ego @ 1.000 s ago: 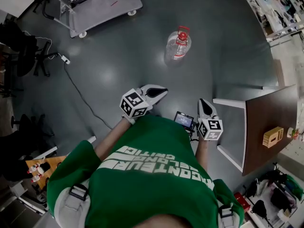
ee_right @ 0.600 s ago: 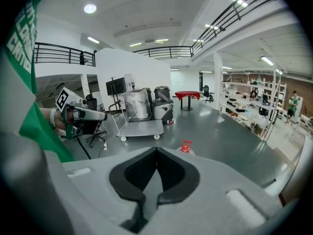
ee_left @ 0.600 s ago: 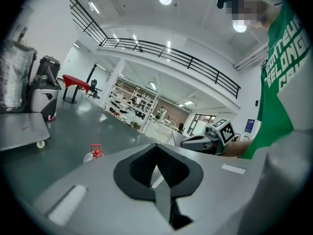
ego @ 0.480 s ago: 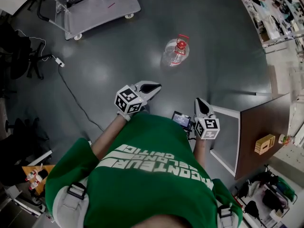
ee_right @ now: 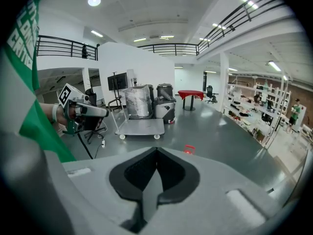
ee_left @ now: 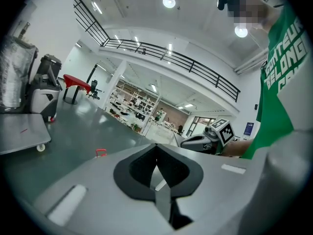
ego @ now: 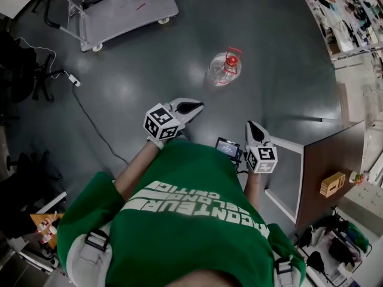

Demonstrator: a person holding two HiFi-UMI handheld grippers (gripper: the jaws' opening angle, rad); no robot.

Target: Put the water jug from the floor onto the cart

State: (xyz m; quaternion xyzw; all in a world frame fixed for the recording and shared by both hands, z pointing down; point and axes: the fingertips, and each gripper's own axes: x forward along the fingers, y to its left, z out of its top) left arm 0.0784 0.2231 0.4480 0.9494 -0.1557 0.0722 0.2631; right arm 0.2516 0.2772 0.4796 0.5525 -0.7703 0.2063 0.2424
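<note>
Left claw (ego: 192, 106) and right claw (ego: 254, 127), smooth grey plastic, are clenched empty; the clear, red-capped water jug (ego: 222, 70) sits on glossy floor (ego: 149, 82).

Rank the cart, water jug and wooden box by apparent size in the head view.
cart, largest by far
water jug
wooden box, smallest; raised on the table, nearer the camera, so unsure.

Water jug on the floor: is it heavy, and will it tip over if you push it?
The water jug is big and may hold water, so probably heavy. It seems to stand upright on the smooth floor, so a low push might slide it, a high one tip it. Its red handle looks easiest to grab.
</note>
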